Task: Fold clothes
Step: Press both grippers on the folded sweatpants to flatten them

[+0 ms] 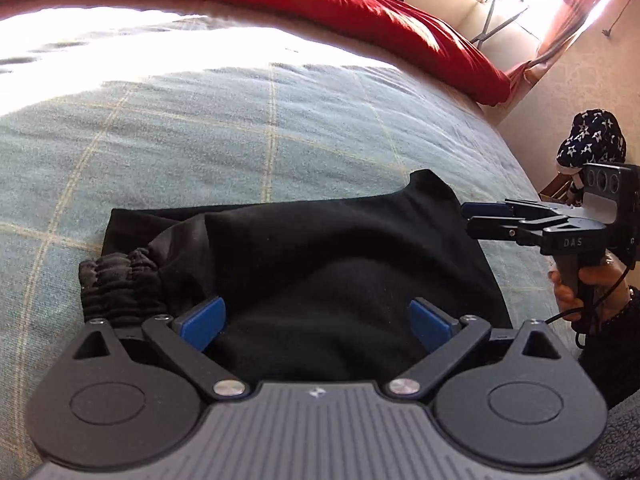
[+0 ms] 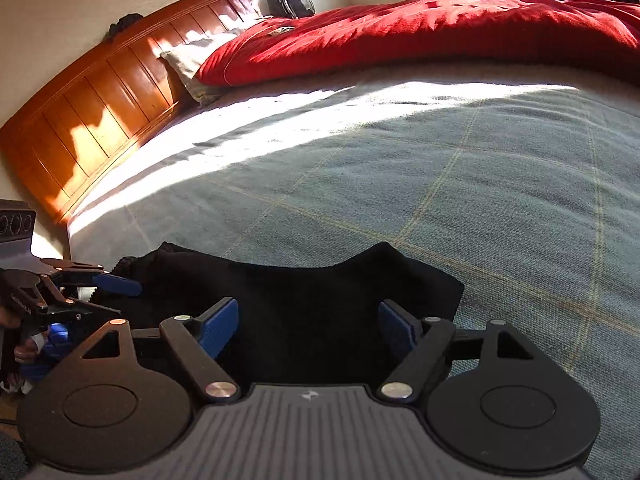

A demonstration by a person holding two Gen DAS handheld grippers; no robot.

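Note:
A black garment [image 1: 320,256] lies flattened on the blue-grey checked bedspread [image 1: 240,132], its gathered elastic band [image 1: 120,280] bunched at the left end. My left gripper [image 1: 316,320] hovers over the garment's near edge, blue pads [image 1: 200,322] spread wide and pressing on nothing. My right gripper [image 1: 476,220] is at the garment's right edge, held by a hand. In the right wrist view the same garment [image 2: 312,288] fills the space under my right gripper [image 2: 308,324], which stands open. The left gripper [image 2: 112,296] shows at the garment's left end.
A red duvet [image 2: 400,32] covers the far side of the bed, with a pillow [image 2: 188,64] and a wooden headboard [image 2: 92,120] beyond. A star-patterned cloth [image 1: 592,140] sits off the bed's right edge. A dark bag [image 2: 290,0] stands by the wall.

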